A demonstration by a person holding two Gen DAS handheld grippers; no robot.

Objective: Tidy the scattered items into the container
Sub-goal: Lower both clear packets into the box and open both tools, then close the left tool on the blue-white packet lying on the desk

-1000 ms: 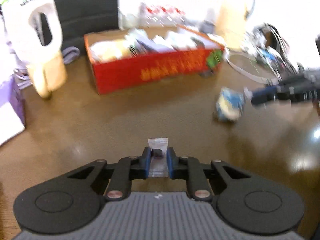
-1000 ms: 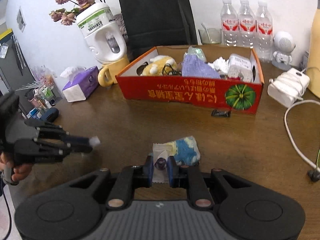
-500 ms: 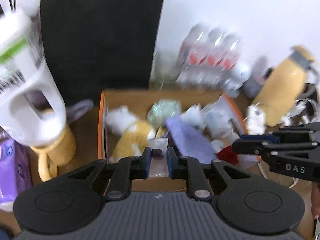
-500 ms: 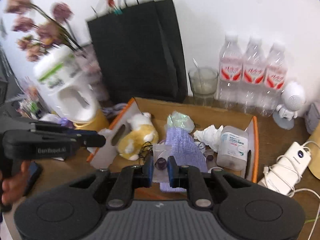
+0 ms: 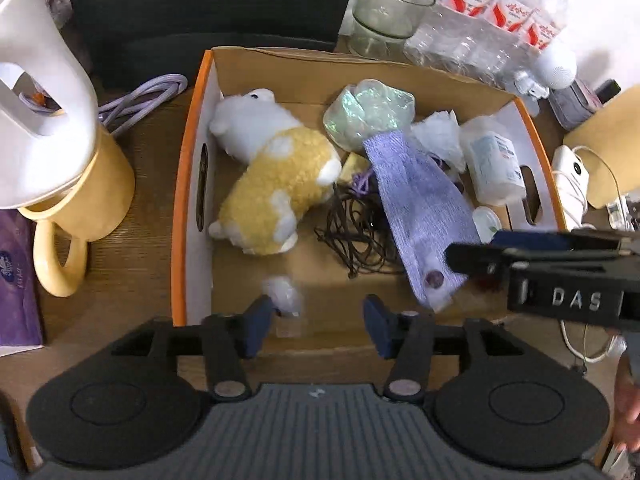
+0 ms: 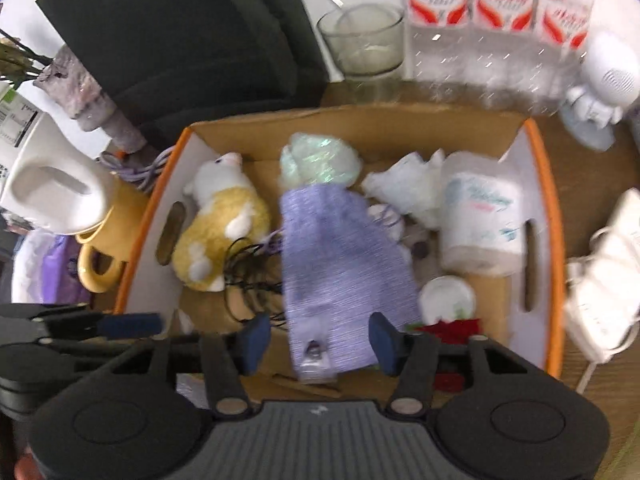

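A cardboard box [image 5: 180,200] with an orange rim lies below both grippers. My left gripper [image 5: 318,328] hangs over its near left corner; its jaws are opening. A small clear candy packet [image 5: 284,300], blurred, is loose just beyond the left finger, over the box floor. My right gripper [image 6: 318,340] is over the box [image 6: 556,240] too, jaws opening. Its candy packet [image 6: 316,354] lies free on a purple cloth [image 6: 336,252]. The right gripper's fingers [image 5: 520,244] reach in from the right in the left wrist view.
The box also holds a yellow-and-white plush toy [image 5: 272,184], a tangled black cord [image 5: 356,232], tissue and a wipes pack [image 5: 496,160]. Around it stand a yellow mug [image 5: 88,200], a glass [image 5: 380,12], water bottles [image 6: 496,20] and a white charger [image 6: 604,280].
Both grippers carried their candy packets from the table to above the box and tilted downward. Both jaws have spread, and the packets have left the pads.
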